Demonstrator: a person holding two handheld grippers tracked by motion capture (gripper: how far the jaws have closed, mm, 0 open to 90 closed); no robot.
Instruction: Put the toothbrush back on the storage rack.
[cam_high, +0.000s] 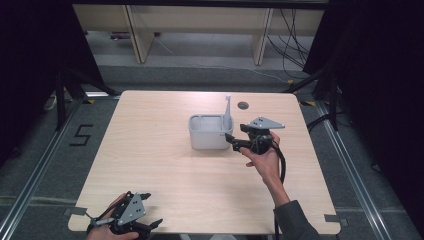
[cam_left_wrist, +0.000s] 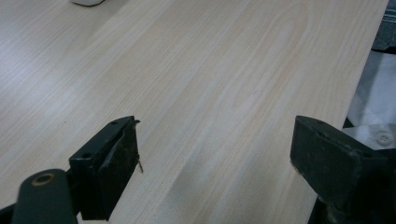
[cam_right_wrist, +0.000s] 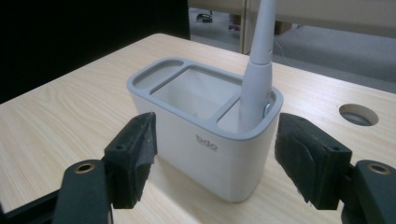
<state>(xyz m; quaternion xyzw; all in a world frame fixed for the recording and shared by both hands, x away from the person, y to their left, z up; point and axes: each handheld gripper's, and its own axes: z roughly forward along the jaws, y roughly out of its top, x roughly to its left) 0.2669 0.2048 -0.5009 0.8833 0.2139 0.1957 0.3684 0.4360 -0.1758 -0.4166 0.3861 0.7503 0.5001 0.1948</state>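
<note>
White hard-plastic holder (cam_right_wrist: 205, 140) with grey rim stands mid-counter (cam_high: 150, 160), a slim white brush handle (cam_right_wrist: 256, 79) upright in its end slot. Likely light, stiff, smooth-walled; best taken across the short end. Right tool (cam_right_wrist: 215, 158) spread, not touching. Left tool (cam_left_wrist: 215, 158) spread, idle.

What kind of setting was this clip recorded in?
Probably a lab or recording booth rather than a home: a bare wooden table ringed by black curtains, a floor mark "5" beside metal rails, and loose cables behind. The one prop is a white holder with a brush.
</note>
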